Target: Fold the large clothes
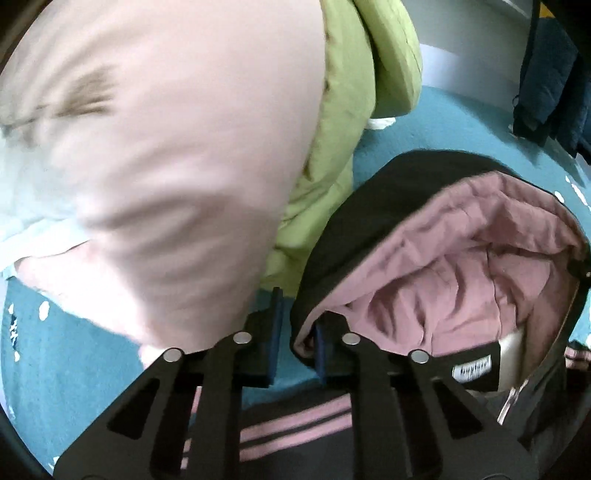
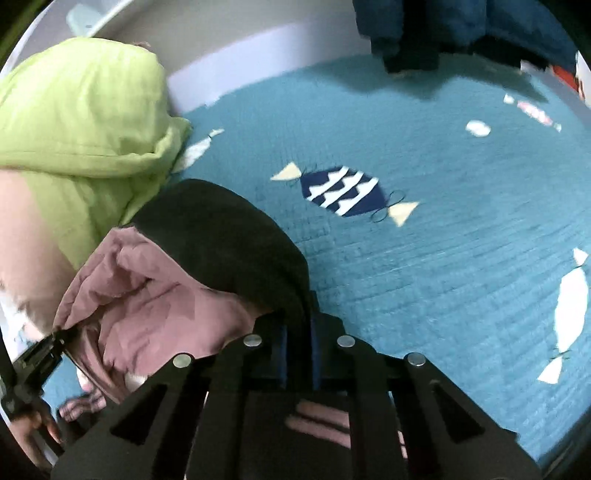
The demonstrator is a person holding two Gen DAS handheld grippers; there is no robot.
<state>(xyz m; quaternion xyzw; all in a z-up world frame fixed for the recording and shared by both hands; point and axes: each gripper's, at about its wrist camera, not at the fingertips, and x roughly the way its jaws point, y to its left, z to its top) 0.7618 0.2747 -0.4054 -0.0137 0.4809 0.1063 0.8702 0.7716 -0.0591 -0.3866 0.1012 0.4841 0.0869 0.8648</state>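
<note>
A black hoodie lies on the teal quilt, its hood (image 1: 461,266) turned open so the pink lining shows. My left gripper (image 1: 297,343) is at the hood's left rim; the rim sits between its blue pads, which stand close together on it. My right gripper (image 2: 298,343) is shut on the hood's black right edge (image 2: 221,229), and the cloth fills the gap between its pads. A black sleeve with pink stripes (image 1: 295,432) lies under the left gripper's fingers. In the right wrist view the left gripper (image 2: 37,358) and the hand holding it show at the lower left.
A large pale pink pillow (image 1: 166,166) and a green pillow (image 1: 343,110) crowd the hood's left side. The teal quilt (image 2: 443,258) with fish patches spreads out to the right. Dark blue clothes (image 2: 424,29) hang at the far edge by a white wall.
</note>
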